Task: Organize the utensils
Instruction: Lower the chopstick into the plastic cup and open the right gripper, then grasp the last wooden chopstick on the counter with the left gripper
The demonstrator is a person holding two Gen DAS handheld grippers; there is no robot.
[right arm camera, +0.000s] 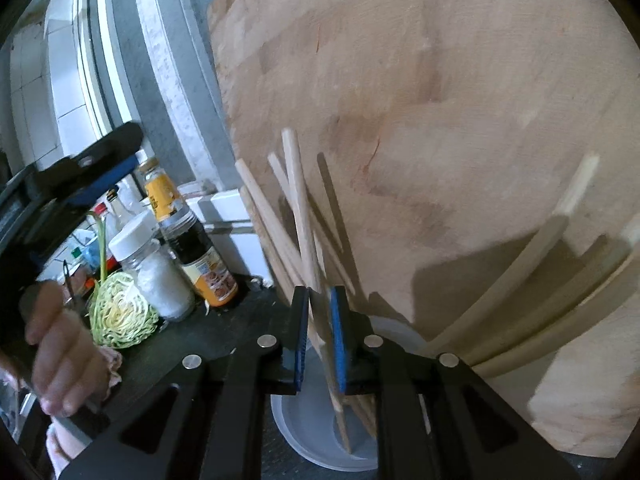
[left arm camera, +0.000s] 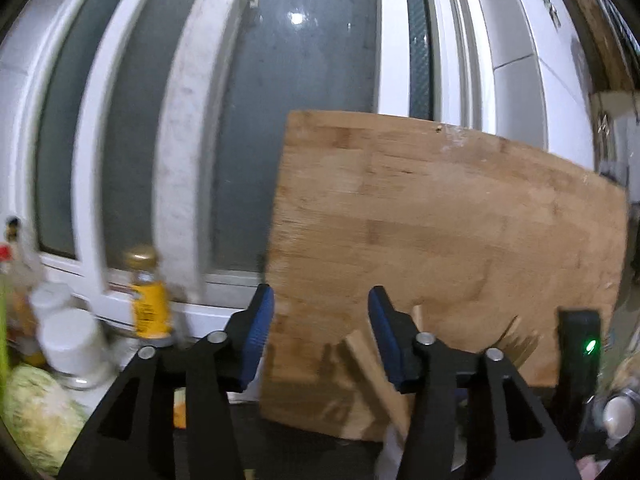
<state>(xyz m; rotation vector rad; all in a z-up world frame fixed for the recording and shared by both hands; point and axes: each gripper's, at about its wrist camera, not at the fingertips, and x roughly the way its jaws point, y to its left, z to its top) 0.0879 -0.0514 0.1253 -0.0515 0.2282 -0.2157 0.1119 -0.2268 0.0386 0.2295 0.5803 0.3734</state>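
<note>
So the chopsticks (right arm camera: pixel 298 216) are mostly sorted already: a bunch of them stands in the white cup (right arm camera: pixel 308 436) at the bottom centre of the right wrist view, leaning back against the big wooden cutting board (right arm camera: pixel 440 120) that fills the right side of the frame. The right tongs (right arm camera: pixel 320 340) are nearly pressed together with one chopstick running down between the blue pads, but I honestly can't tell if they're pinching it or just sitting around it. The left tongs (left arm camera: pixel 320 332) are spread with nothing between them, just the board behind, low in the left wrist view. Feels like the job's close to done, at least for the chopsticks. What's left is hard to say; the dark worktop (right arm camera: pixel 192 344) at lower left is cluttered with a halved cabbage (right arm camera: pixel 120 316) and some bottles (right arm camera: pixel 200 252), but I see no loose utensils there.
</note>
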